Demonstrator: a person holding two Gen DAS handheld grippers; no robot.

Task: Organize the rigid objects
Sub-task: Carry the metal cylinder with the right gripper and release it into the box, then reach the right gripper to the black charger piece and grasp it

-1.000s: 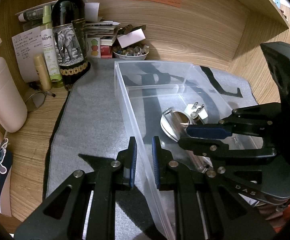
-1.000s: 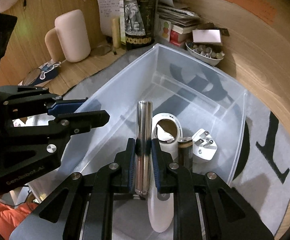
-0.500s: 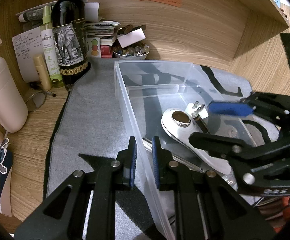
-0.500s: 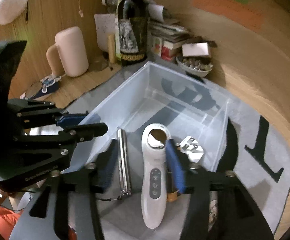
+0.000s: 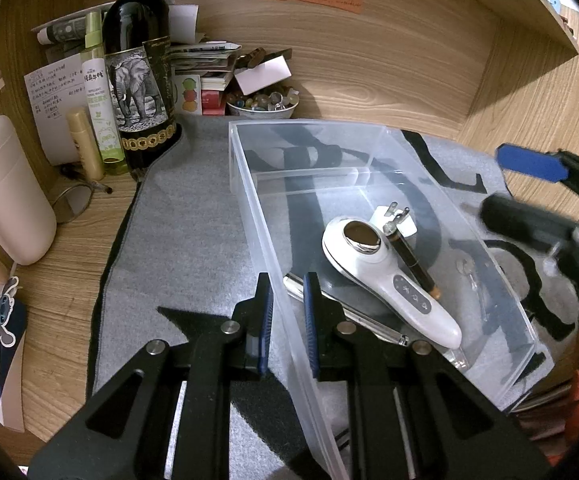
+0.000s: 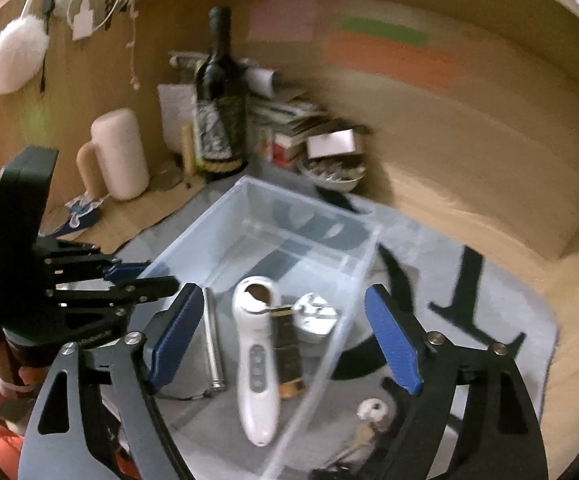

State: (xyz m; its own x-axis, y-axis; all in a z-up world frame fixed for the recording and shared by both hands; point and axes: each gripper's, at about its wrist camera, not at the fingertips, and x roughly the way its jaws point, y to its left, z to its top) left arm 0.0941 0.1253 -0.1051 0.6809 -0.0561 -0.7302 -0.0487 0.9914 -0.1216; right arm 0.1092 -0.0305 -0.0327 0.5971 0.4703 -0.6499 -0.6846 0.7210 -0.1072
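A clear plastic bin [image 5: 249, 184] [image 6: 209, 228] sits on a grey mat. In it lie a white handheld device [image 5: 385, 276] [image 6: 255, 360], a silver metal tube [image 6: 211, 340] [image 5: 295, 284], a dark cylinder [image 5: 411, 260] [image 6: 287, 352] and a white plug adapter [image 5: 399, 216] [image 6: 315, 318]. My left gripper [image 5: 287, 312] is shut on the bin's left wall near its front corner. My right gripper [image 6: 285, 340] is wide open and empty, raised above the bin; it shows blurred at the right of the left wrist view [image 5: 529, 184].
A wine bottle [image 5: 139, 80] [image 6: 219, 120], a spray bottle [image 5: 99, 92], a bowl of small stones [image 5: 263, 104], papers and a pink container [image 5: 5, 196] crowd the back left. Keys [image 6: 365, 420] lie on the mat right of the bin. Wooden walls enclose the back and right.
My right gripper opened and let go of the silver tube, which now lies in the bin. It then rose and drew back to the right. The left gripper stayed put.
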